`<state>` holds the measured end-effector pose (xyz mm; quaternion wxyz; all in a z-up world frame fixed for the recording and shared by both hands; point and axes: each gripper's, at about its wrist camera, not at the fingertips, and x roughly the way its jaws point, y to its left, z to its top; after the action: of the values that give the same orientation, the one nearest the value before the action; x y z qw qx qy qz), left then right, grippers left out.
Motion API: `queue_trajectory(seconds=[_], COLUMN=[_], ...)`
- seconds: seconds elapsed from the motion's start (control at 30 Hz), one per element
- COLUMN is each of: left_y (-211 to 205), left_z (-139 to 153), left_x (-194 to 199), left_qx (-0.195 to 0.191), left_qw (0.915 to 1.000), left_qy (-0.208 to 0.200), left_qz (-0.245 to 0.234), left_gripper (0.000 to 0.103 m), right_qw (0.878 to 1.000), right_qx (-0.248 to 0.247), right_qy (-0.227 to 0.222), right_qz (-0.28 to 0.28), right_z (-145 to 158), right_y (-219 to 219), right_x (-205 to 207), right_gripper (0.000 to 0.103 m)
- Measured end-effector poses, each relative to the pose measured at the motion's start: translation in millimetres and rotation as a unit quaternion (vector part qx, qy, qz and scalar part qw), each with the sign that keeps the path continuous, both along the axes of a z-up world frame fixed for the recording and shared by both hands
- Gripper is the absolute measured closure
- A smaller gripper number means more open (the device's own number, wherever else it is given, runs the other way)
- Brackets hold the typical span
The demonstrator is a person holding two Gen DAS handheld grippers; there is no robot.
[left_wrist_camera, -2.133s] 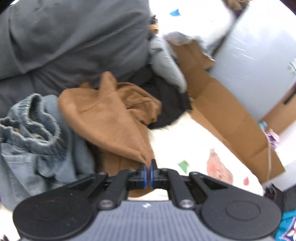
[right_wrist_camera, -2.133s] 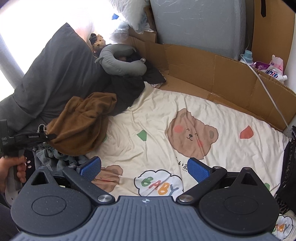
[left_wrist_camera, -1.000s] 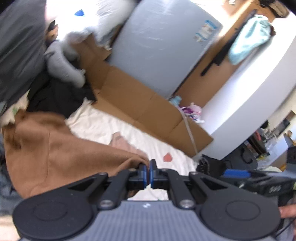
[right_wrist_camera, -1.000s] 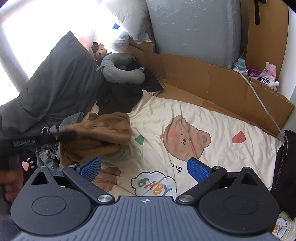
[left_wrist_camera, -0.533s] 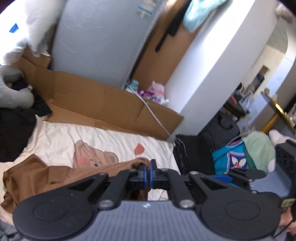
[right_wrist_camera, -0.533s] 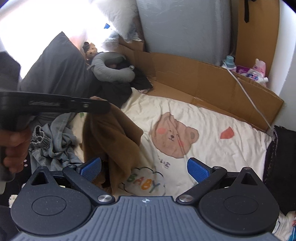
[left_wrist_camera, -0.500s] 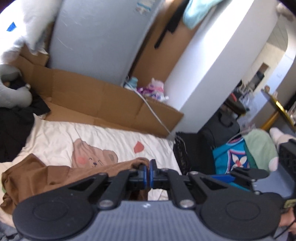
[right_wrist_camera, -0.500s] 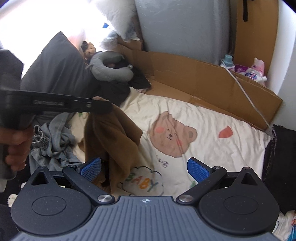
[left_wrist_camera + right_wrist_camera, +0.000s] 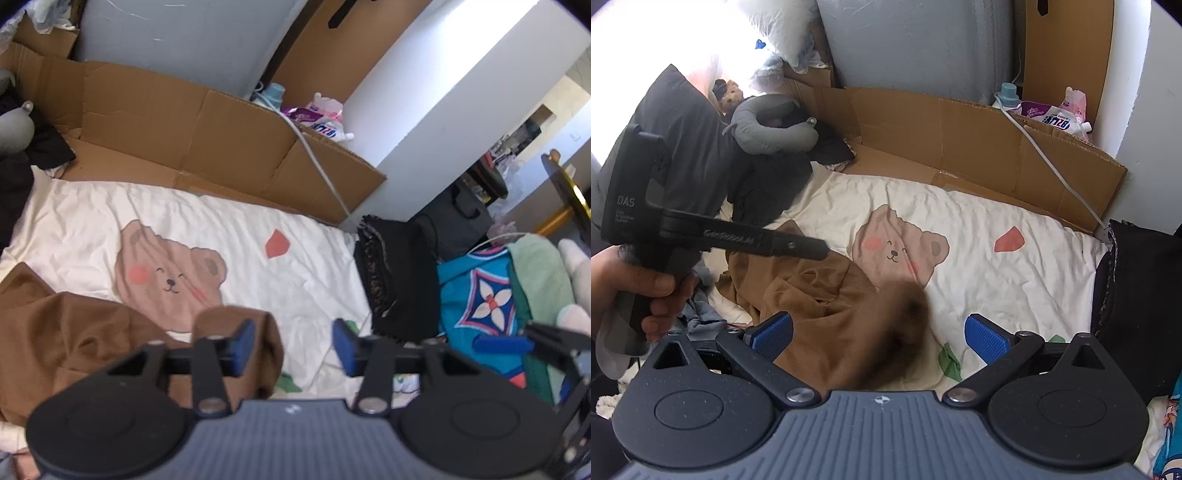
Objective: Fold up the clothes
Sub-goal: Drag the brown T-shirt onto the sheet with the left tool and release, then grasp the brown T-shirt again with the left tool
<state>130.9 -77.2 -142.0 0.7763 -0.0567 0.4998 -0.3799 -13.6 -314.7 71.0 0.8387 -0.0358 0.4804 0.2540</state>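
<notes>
The left gripper (image 9: 293,345) has just been opening, and its blue fingers (image 9: 242,341) now stand spread, with the tip of the brown garment (image 9: 70,343) draped beside the left-hand one, not pinched between the two. That brown garment lies crumpled on the bed sheet (image 9: 295,266), spreading away to the left of the bear print (image 9: 168,273), and its loose end shows as a blur in the right wrist view. The right gripper (image 9: 879,334) hangs over the same cloth, fingers (image 9: 986,338) wide apart, nothing gripped; the brown cloth sits below the gap and runs under the left-hand finger. A hand (image 9: 626,280) wraps the handle of the left gripper, whose black arm reaches across above the garment. Behind the bed, flattened cardboard (image 9: 960,140) stands along the wall with a white cable (image 9: 1045,158) trailing over it. A grey neck pillow (image 9: 768,133) rests near the head of the bed against a dark pillow (image 9: 683,122), with dark clothing beneath it. Grey-blue jeans (image 9: 698,314) bunch just beside the brown garment near the hand. A black bag (image 9: 395,280) sits at the sheet's far edge, next to a blue patterned cloth (image 9: 480,295).
</notes>
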Motion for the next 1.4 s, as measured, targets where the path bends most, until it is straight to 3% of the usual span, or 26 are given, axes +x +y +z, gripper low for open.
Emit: queue_trajectory(seconds=[0.4,0.6,1.0,1.3,1.4], left_y=[94.5,138.8,169.1,181.9,188.2], left_z=[-38.9,-81.4,-168.3,-209.1,-218.3], left_x=[-9.5,-21.2,-48.4,-56.4,-58.6], left_qx=[0.064,0.064,0.08,0.081,0.058], left_qw=[0.9946,0.9855,0.9688,0.9559,0.9514], left_qy=[0.024,0.077,0.149,0.177,0.191], left_qz=[0.078,0.137,0.182,0.22,0.234], left_gripper=[0.047,0.046,0.046,0.046,0.036], right_qw=[0.999,0.999,0.999,0.999,0.999], right_qx=[-0.012,-0.02,-0.008,-0.012,-0.013], right_qy=[0.003,0.005,0.019,0.017,0.012], right_qz=[0.037,0.044,0.05,0.049,0.05], right_z=[-5.9,-9.7,-11.0,-12.8,-11.4], right_y=[14.4,19.7,24.6,27.1,27.8], right_x=[-13.9,-16.6,-16.3,-16.7,-16.9], right_gripper=[0.001,0.001,0.001,0.001,0.001])
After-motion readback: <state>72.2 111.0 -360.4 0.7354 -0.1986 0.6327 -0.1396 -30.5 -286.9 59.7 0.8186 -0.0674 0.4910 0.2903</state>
